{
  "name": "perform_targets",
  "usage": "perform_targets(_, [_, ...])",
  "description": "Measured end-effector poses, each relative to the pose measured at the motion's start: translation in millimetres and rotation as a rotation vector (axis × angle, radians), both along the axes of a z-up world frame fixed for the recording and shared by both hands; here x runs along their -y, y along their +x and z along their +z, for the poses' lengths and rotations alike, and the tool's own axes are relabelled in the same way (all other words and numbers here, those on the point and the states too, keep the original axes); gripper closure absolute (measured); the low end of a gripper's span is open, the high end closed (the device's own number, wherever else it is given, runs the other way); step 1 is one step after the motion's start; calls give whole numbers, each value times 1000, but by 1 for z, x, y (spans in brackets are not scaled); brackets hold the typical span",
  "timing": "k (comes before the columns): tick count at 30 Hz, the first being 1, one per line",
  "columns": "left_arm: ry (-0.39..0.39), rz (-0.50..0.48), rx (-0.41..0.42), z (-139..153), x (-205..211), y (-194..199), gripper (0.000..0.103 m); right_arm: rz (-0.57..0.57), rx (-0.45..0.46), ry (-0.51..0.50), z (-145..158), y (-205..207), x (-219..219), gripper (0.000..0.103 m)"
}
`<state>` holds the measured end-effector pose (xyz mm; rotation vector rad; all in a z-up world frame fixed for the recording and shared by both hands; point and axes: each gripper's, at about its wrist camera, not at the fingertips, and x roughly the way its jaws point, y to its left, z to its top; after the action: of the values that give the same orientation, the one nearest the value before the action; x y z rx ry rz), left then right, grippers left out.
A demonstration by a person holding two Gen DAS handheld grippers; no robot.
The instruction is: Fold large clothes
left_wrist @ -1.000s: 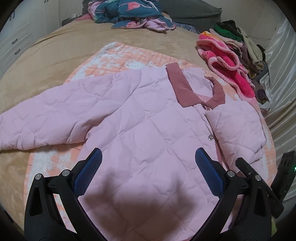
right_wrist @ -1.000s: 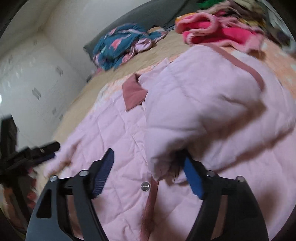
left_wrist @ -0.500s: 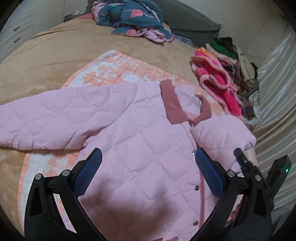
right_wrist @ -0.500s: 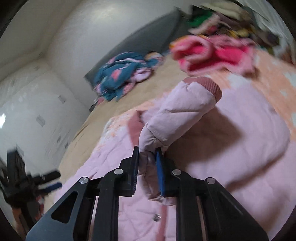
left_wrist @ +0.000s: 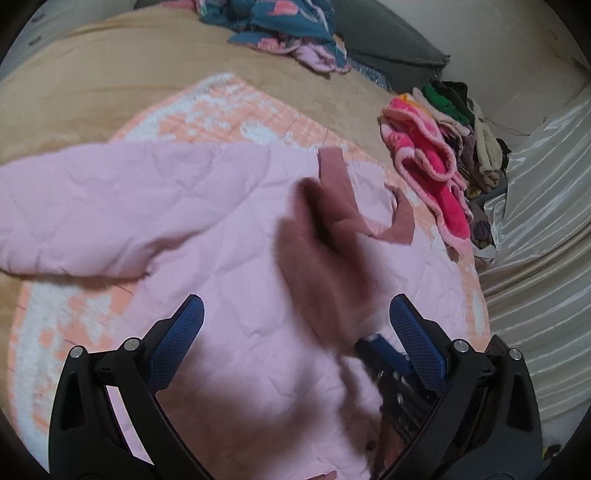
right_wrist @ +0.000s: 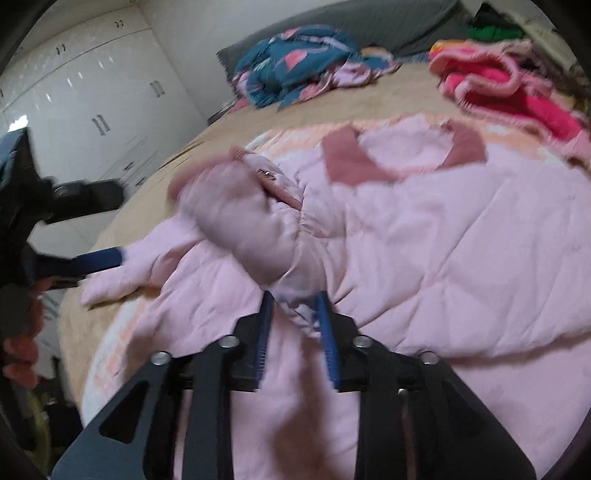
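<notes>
Your right gripper (right_wrist: 295, 314) pinches pink fabric, jaws just easing apart; your left gripper (left_wrist: 295, 325) gapes wide, empty.

Bare tan bedspread (left_wrist: 110, 85) left of jacket (left_wrist: 207, 206); clothes pile (left_wrist: 443, 147) crowding right.

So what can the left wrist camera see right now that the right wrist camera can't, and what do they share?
Only the left wrist view shows the shiny pale curtain and the left claw, open and empty. Only the right wrist view shows the white wardrobe doors and the right claw pinching the jacket's sleeve. Both share the pink quilted jacket, the teal patterned heap and the bright pink fleece.
</notes>
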<state>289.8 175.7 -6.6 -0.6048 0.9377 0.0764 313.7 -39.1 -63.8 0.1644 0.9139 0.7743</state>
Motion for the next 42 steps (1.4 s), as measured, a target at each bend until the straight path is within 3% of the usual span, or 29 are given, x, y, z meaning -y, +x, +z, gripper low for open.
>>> perform_targets(4, [-19,-10,-55,-20,8,7,9,-21,24,26,9,-8,24,60])
perform_targets(14, [-147,-7,-110,-66,23,19,9,-195,128,-119,21,-9,106,58])
perform_targets(18, [-154,-2,-134,-78,30,31,11,-259,128,-131,19,-3,130,58])
perform_targets(19, [-145,-8,-130,-79,33,34,15,-278,127,-134,19,-2,137,57])
perform_targets(21, [-98,-13,-145,-80,38,38,33,-303,121,-138,16,1,146,57])
perform_targets(22, [-80,-14,-146,-80,39,38,38,-313,120,-142,15,2,150,57])
perform_targets(24, [-92,-39,-128,-80,40,40,61,-339,116,-149,15,5,159,57])
perform_targets(25, [-90,-48,-123,-79,40,40,66,-349,114,-154,15,6,163,57])
perform_targets(27, [-27,-73,-98,-70,44,40,85,-365,113,-160,15,10,171,57])
perform_targets(29, [38,-88,-74,-57,44,41,87,-379,121,-171,19,15,178,57])
perform_targets(33, [47,-88,10,-22,28,37,87,-434,153,-159,34,30,194,57])
perform_targets(35, [96,-93,21,-13,28,36,87,-440,152,-165,37,41,195,49])
perform_targets(39, [167,-105,-28,-30,29,38,86,-420,126,-209,31,62,183,49])
perform_targets(42, [144,-88,-85,-55,24,37,84,-383,117,-252,22,73,169,47])
